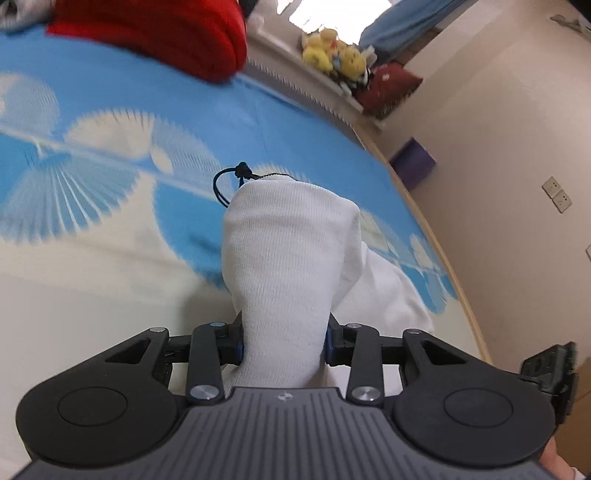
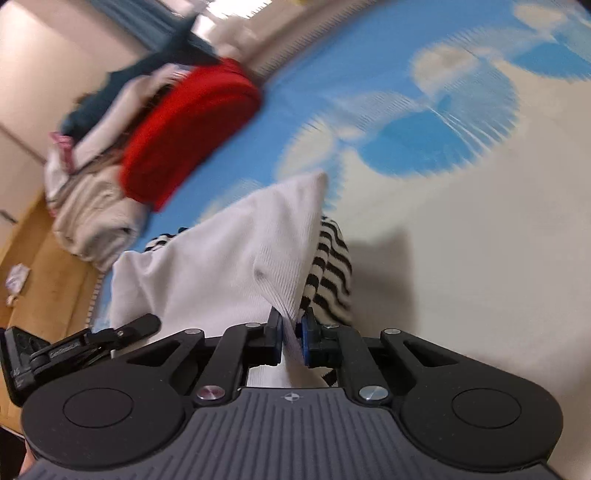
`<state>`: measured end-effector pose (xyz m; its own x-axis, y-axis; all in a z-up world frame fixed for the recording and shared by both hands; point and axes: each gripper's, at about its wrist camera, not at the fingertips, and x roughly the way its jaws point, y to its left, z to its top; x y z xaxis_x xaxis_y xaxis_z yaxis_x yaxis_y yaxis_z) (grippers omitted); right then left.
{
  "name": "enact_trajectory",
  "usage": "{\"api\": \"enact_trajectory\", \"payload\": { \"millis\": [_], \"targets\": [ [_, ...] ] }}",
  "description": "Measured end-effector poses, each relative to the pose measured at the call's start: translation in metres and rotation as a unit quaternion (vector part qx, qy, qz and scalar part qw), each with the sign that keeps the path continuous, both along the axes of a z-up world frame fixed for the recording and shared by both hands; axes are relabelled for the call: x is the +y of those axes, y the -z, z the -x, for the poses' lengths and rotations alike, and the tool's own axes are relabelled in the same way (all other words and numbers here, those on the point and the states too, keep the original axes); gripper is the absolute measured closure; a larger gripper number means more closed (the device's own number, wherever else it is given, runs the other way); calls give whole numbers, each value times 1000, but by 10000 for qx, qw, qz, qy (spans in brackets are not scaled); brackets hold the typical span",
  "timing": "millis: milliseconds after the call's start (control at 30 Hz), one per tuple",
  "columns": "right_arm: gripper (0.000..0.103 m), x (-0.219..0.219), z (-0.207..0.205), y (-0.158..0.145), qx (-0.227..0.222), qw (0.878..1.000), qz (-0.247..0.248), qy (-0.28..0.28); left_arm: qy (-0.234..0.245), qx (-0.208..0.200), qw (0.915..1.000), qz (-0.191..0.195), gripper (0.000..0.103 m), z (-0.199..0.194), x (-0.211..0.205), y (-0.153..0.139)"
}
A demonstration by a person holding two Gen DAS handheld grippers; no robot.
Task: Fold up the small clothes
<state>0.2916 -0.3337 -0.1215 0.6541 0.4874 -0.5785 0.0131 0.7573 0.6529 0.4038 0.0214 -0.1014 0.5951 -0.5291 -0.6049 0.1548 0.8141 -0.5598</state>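
My left gripper (image 1: 283,341) is shut on a white ribbed sock (image 1: 288,258), which stands up bunched between its fingers, with a black cord loop (image 1: 227,181) at its far end. My right gripper (image 2: 291,338) is shut on the ribbed edge of the same white sock (image 2: 221,266). A black-and-white striped sock (image 2: 330,269) lies under and beside it. Both are held just above the blue-and-white patterned bed cover (image 1: 110,155). The left gripper's body shows at the lower left of the right wrist view (image 2: 55,350).
A folded red garment (image 1: 155,33) lies at the far side of the bed and shows in the right wrist view (image 2: 188,129), beside a pile of beige and dark clothes (image 2: 92,206). Yellow plush toys (image 1: 332,51) sit on a ledge. The bed's wooden edge (image 1: 443,258) runs right.
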Motion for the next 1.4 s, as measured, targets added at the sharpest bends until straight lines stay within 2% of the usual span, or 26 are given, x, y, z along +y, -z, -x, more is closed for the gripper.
{"api": "enact_trajectory", "payload": {
  "millis": [67,167,233,300,400,467,500,533,600,667,700,733,767,867,933,1000,1067,1133,1200,1233,1267,1367,1400],
  "targets": [
    [93,15,-10,-6,-235,9997,71,-66,-232,58,9997,-81,48,-7,12,-2],
    [93,38,-28,-8,-413,9980,471,-45,-938,7,9941,-535,46,-5,33,-7],
    [92,52,-38,-5,-391,9954,861,136,-1095,-127,9918,-640,46,0,40,-15],
    [89,61,-48,-1,-361,9920,1189,213,-948,-56,9942,-500,46,3,42,-18],
    [89,61,-48,1,-250,9933,1103,246,-483,135,9967,-644,46,7,35,-17],
    [73,59,-43,0,-197,9945,1013,188,-177,278,9951,-934,46,11,27,-13],
    [58,57,-37,1,-154,9954,941,132,-23,320,9945,-995,46,15,23,-11],
    [54,56,-34,3,-73,9964,840,22,138,393,9935,-1064,44,20,20,-7],
    [55,61,-32,12,165,9961,810,-302,380,739,9855,-1480,44,21,11,13],
    [55,75,-32,28,678,9879,1195,-725,479,823,9727,-2116,36,27,0,26],
    [58,80,-31,37,908,9811,1459,-887,476,776,9708,-2219,35,30,-2,25],
    [58,84,-28,42,1038,9764,1651,-923,426,767,9721,-2173,36,33,0,21],
    [59,82,-26,42,1048,9769,1669,-822,346,740,9749,-2071,36,38,3,15],
    [63,73,-17,29,874,9859,1309,-573,407,550,9777,-1986,36,53,6,0],
    [65,74,-14,31,926,9831,1438,-658,512,777,9675,-2353,34,54,0,12],
    [65,78,-14,46,1271,9748,1644,-815,602,1033,9576,-2621,29,56,-5,30],
    [65,82,-12,53,1453,9697,1766,-864,484,965,9595,-2601,28,61,-5,26],
    [65,84,-5,45,1312,9674,2007,-817,142,765,9603,-2680,27,69,-3,10],
    [64,83,4,29,1075,9671,2232,-579,-233,247,9578,-2856,21,87,-3,-14],
    [62,81,11,18,871,9688,2286,-408,-308,-11,9558,-2923,14,95,-3,-24],
    [61,80,19,5,625,9703,2318,-275,-347,-231,9518,-3039,13,103,-4,-35],
    [42,78,46,-38,-213,9665,2556,-42,-531,-706,9376,-3364,13,130,-7,-66],
    [30,78,60,-52,-527,9629,2647,51,-599,-876,9359,-3358,12,142,-8,-75]
  ]
}}
